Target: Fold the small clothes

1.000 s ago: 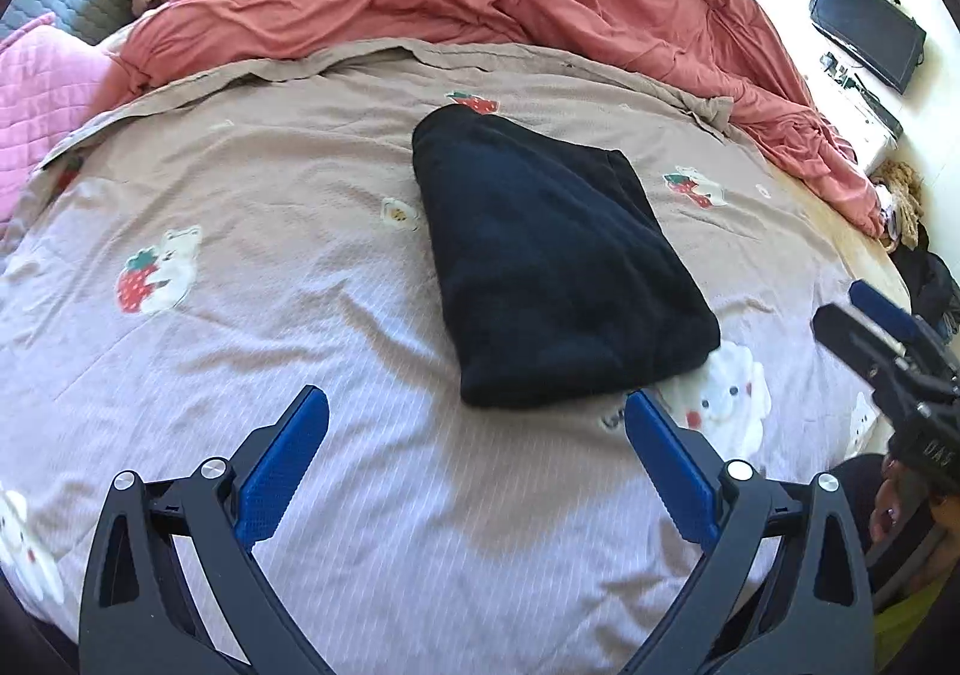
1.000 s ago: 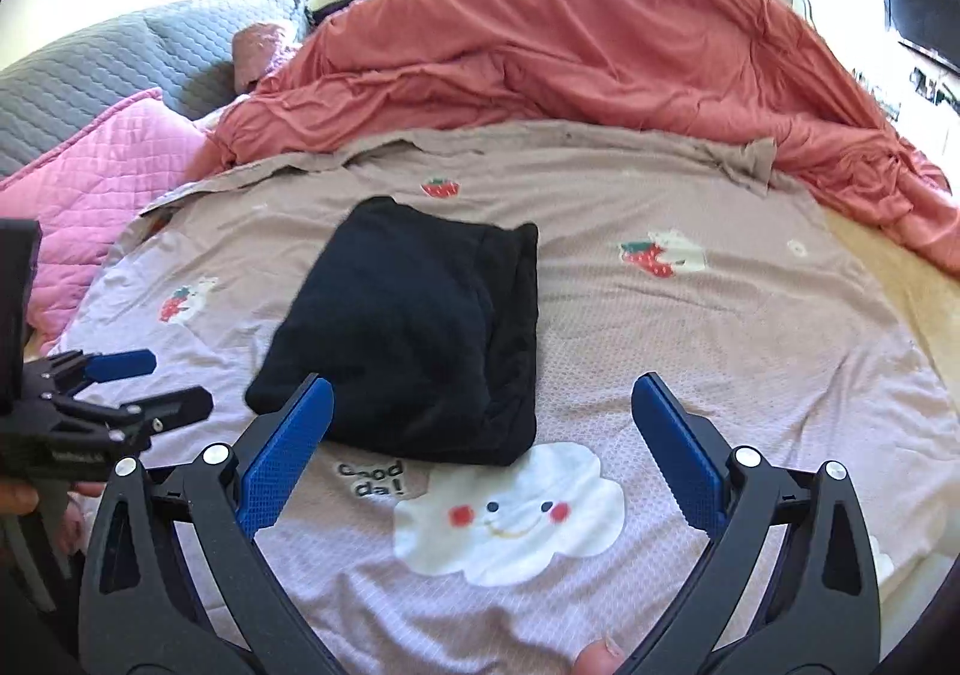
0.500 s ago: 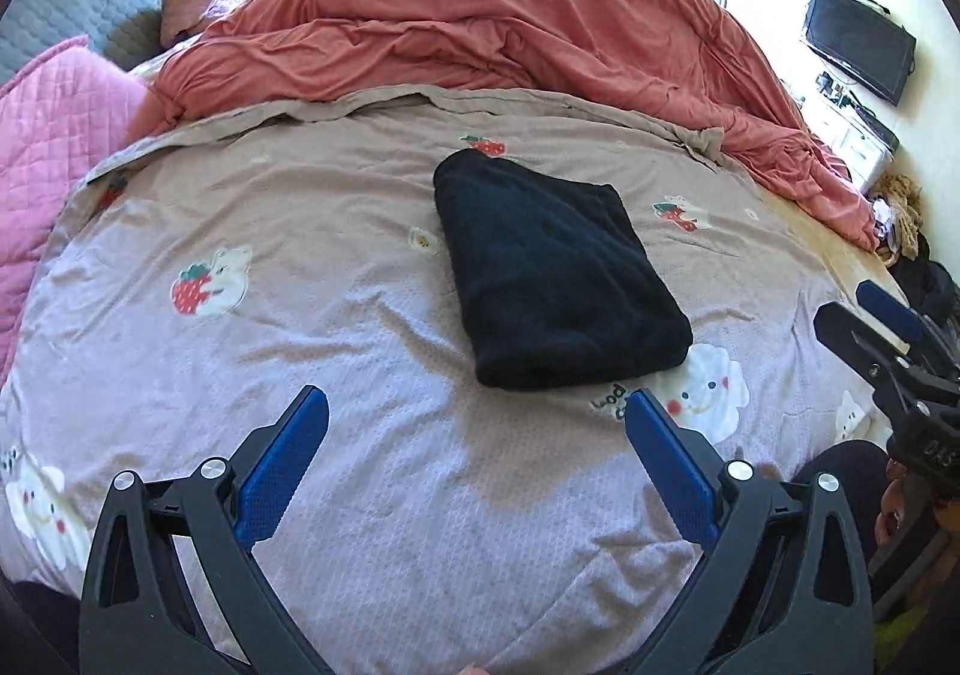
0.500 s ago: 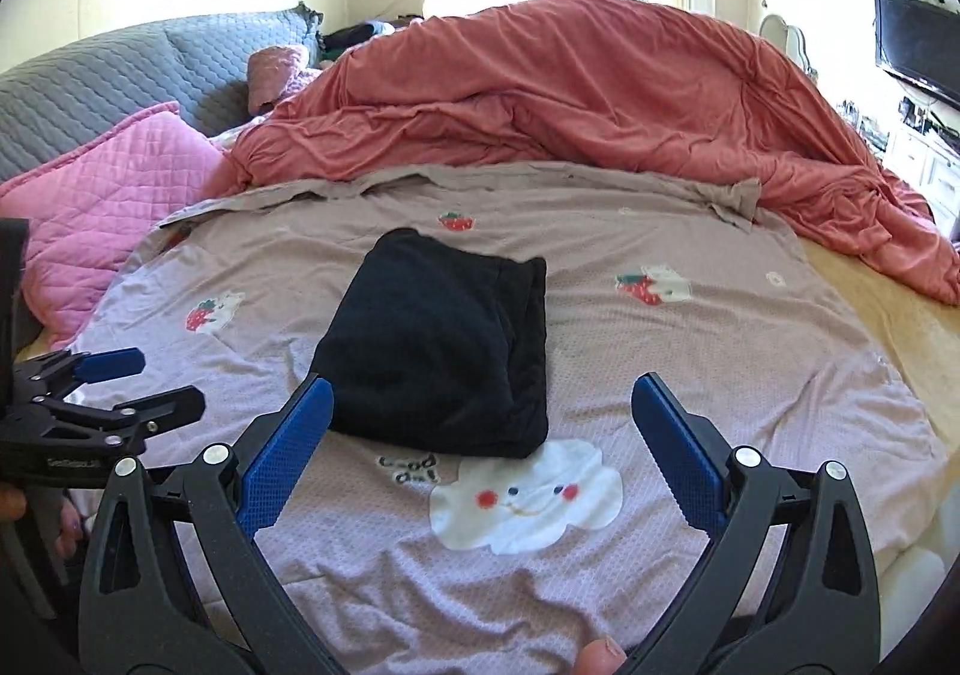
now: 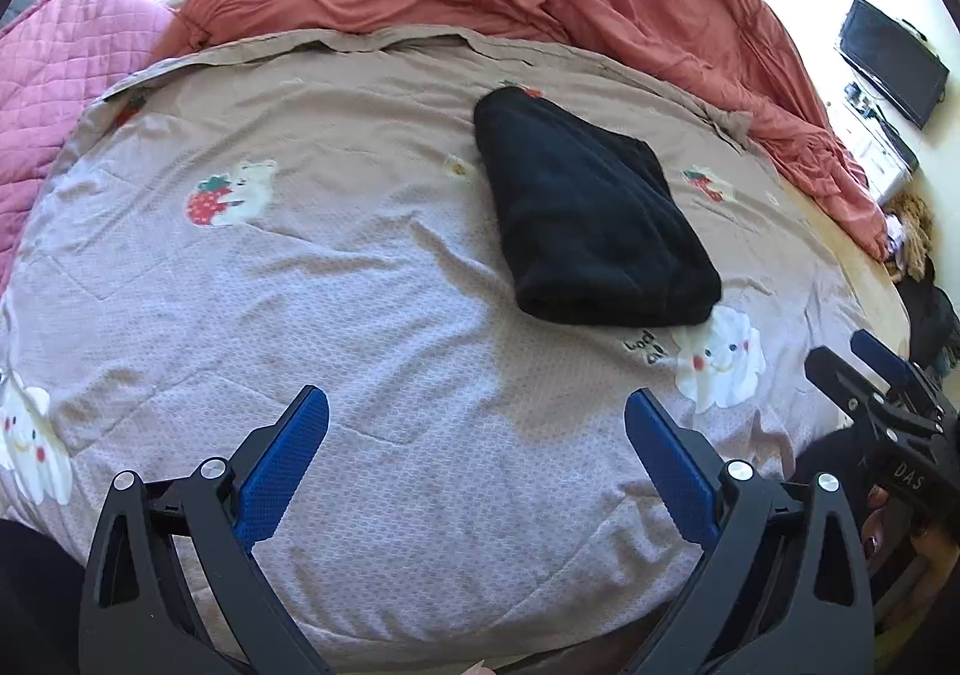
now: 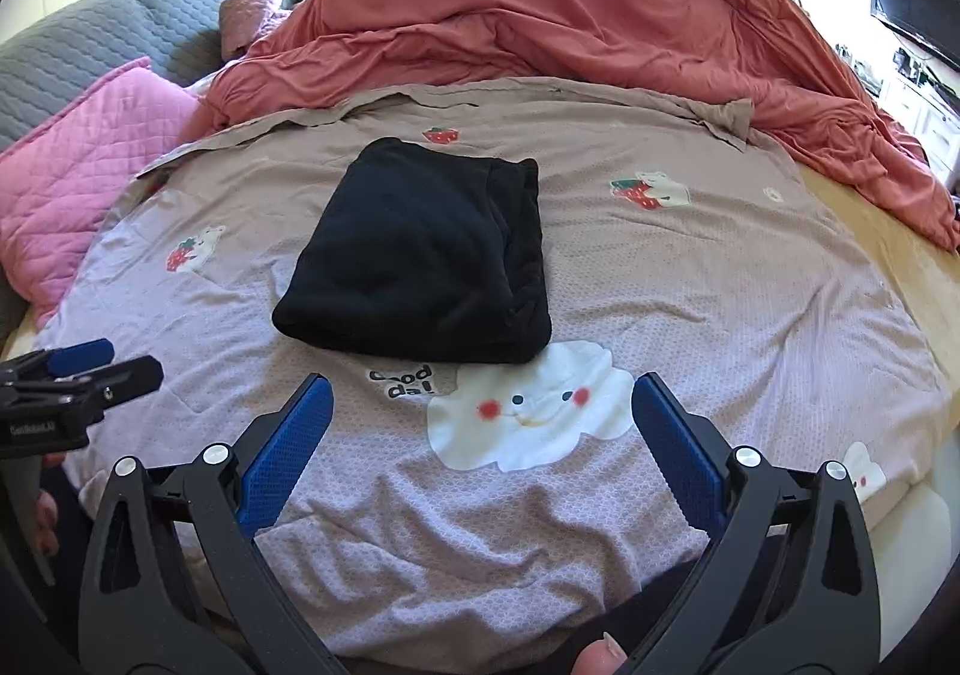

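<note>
- The black garment [image 6: 420, 255] lay already folded into a compact, thick bundle on the printed bedsheet [image 6: 690, 279], in the upper middle of the right wrist view and right of centre in the left wrist view [image 5: 591, 219].
- Its long axis ran away from the cameras: the near, rounded folded edge sat just above the cloud print [image 6: 528, 405], and the far end pointed toward the orange duvet [image 6: 570, 9] heaped along the top of the frame.
- In the right wrist view the layered open edges showed on the bundle's right side, while the left side looked smooth and closed.
- The right gripper [image 6: 480, 429] faced the bundle almost squarely; the near edge lay above the gap between the jaws and slightly left of its centre line, and apart from the jaws.
- The left gripper [image 5: 477, 441] saw the bundle up and to the right, off its axis and farther away, so I judged the right gripper to be the better placed of the two.
- Both sets of jaws stood spread wide and held nothing.
- From each view the other gripper appeared at the frame edge, also clear of the cloth.
- By my reading the fold looked finished; any further move would need to reach forward to the near edge.
</note>
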The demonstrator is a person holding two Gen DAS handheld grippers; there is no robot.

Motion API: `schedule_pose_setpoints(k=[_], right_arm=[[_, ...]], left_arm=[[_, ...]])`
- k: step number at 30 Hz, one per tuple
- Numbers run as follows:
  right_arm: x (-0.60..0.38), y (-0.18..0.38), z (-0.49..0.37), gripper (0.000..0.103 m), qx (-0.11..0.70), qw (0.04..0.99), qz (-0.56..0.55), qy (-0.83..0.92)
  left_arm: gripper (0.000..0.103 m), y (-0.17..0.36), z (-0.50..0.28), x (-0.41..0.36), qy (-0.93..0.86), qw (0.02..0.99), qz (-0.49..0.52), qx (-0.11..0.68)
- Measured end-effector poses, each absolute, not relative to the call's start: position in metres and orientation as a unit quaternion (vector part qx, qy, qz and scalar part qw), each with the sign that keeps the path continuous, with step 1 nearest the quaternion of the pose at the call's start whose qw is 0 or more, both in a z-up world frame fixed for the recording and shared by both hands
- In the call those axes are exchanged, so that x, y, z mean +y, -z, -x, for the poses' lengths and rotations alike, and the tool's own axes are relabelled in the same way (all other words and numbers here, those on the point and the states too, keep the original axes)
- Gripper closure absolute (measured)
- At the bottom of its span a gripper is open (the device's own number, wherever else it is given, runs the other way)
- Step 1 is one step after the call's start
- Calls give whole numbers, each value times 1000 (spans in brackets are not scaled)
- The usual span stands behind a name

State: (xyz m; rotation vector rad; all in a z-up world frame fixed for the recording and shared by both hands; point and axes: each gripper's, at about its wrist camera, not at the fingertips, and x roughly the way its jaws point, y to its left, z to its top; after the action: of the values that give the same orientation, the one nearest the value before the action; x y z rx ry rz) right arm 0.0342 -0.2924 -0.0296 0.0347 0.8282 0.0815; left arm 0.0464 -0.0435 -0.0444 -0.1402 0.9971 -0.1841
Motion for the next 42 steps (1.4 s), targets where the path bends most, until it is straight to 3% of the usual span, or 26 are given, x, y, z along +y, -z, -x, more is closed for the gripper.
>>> schedule_pose_setpoints(k=[42], right_arm=[[-291, 30, -35, 9, 406, 913, -5, -41]], left_arm=[[4, 36, -45, -51, 66, 879, 31, 472]])
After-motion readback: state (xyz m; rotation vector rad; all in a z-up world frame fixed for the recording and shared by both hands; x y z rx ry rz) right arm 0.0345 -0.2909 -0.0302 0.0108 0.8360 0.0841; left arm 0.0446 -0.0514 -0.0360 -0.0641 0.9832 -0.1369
